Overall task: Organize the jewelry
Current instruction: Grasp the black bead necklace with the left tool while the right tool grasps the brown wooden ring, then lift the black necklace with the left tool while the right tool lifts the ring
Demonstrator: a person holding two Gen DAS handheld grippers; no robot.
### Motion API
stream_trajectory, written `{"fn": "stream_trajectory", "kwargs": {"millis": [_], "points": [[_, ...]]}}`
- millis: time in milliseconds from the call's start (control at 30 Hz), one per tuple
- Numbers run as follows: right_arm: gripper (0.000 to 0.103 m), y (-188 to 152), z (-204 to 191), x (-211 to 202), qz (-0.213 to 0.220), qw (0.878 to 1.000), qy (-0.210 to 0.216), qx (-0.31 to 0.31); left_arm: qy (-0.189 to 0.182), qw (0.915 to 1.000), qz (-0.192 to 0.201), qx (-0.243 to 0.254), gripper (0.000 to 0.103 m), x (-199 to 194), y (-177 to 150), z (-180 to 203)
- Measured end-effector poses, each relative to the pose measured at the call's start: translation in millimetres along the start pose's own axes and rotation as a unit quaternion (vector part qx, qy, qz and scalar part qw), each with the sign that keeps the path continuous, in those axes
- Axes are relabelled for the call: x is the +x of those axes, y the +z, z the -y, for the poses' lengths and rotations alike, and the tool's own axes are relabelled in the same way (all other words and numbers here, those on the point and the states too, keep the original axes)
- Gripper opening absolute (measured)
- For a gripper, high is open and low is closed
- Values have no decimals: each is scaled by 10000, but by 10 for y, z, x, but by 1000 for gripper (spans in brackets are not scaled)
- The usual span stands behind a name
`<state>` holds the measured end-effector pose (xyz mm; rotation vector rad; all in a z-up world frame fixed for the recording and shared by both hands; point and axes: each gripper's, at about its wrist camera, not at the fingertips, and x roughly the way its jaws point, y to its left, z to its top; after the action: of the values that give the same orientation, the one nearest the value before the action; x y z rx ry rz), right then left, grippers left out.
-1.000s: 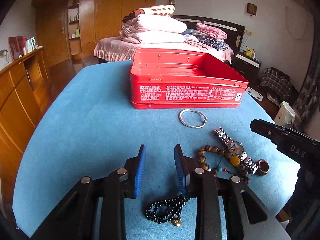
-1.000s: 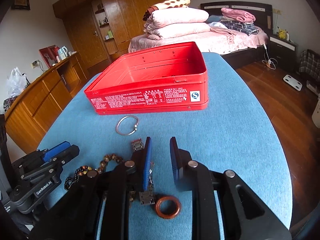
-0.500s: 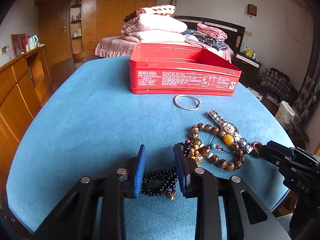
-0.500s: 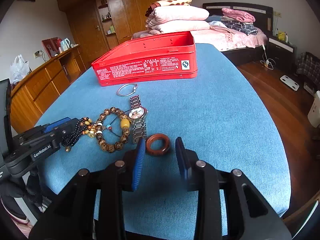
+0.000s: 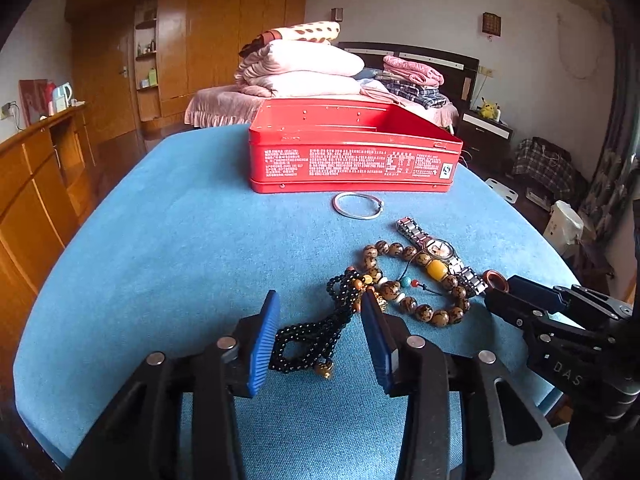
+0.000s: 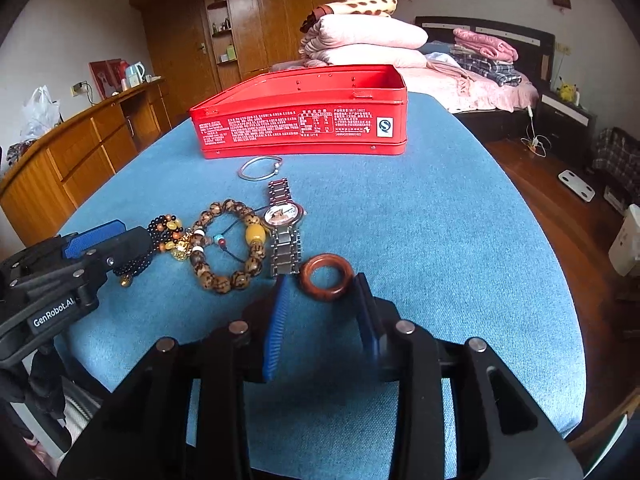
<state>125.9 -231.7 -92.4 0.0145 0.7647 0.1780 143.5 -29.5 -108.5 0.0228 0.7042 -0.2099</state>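
Left wrist view: the left gripper (image 5: 320, 308) has its jaws spread, the black bead string (image 5: 310, 338) lying on the cloth between them, untouched as far as can be seen. Right wrist view: the right gripper (image 6: 322, 298) is likewise spread, its tips on either side of the brown ring (image 6: 326, 276). Just beyond lie the wooden bead bracelet (image 6: 228, 248) and the watch (image 6: 285, 224), touching each other, then the silver bangle (image 6: 259, 169) near the red tin (image 6: 304, 128). The tin stands open; what shows of its inside is bare. Blue table (image 6: 440, 240) lies bare to the right of the jewelry, out to its curved edge.
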Motion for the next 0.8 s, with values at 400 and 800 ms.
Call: {"fn": "stream_trajectory", "kwargs": {"millis": [400, 800], "points": [[25, 11, 64, -10, 13, 10000, 43, 87, -154, 9995, -242, 127, 45, 142, -45, 87], [25, 4, 90, -28, 40, 9998, 109, 129, -275, 9993, -256, -78, 17, 101, -19, -7]]}}
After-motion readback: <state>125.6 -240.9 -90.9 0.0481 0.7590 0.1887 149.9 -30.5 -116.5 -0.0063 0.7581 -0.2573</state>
